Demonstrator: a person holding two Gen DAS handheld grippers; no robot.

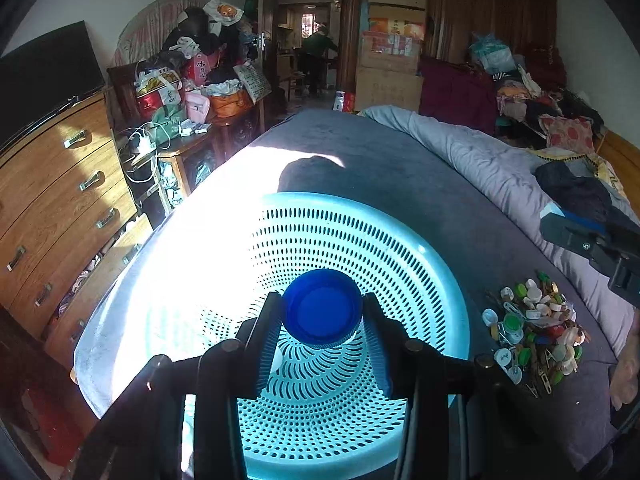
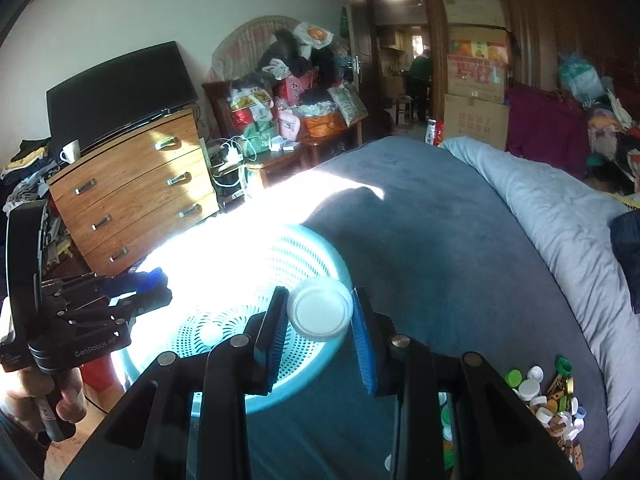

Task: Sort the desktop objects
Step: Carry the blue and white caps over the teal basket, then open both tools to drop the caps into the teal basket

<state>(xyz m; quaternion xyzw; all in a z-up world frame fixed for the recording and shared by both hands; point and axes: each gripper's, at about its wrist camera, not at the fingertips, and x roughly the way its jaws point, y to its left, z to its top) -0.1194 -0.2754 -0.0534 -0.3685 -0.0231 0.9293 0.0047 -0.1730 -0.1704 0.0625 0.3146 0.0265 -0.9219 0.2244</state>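
Observation:
My left gripper (image 1: 322, 307) is shut on a blue bottle cap (image 1: 322, 307), held above the bowl of a light blue perforated basket (image 1: 400, 248) that rests on the bed. Between the pads of my right gripper (image 2: 320, 312) sits a white cap (image 2: 320, 312), gripped over the basket's near rim (image 2: 320, 252). One white cap (image 2: 211, 334) lies inside the basket. In the right wrist view the left gripper (image 2: 148, 288) appears at the left, held by a hand. A pile of caps and clothespins (image 1: 536, 328) lies on the blanket to the right of the basket, also seen as the pile (image 2: 548, 396).
The basket sits on a dark grey blanket (image 1: 380, 168) over a bed, with a rolled pale quilt (image 1: 480, 160) along the right. A wooden chest of drawers (image 1: 60, 200) stands left of the bed. Strong sunlight washes out the basket's left side.

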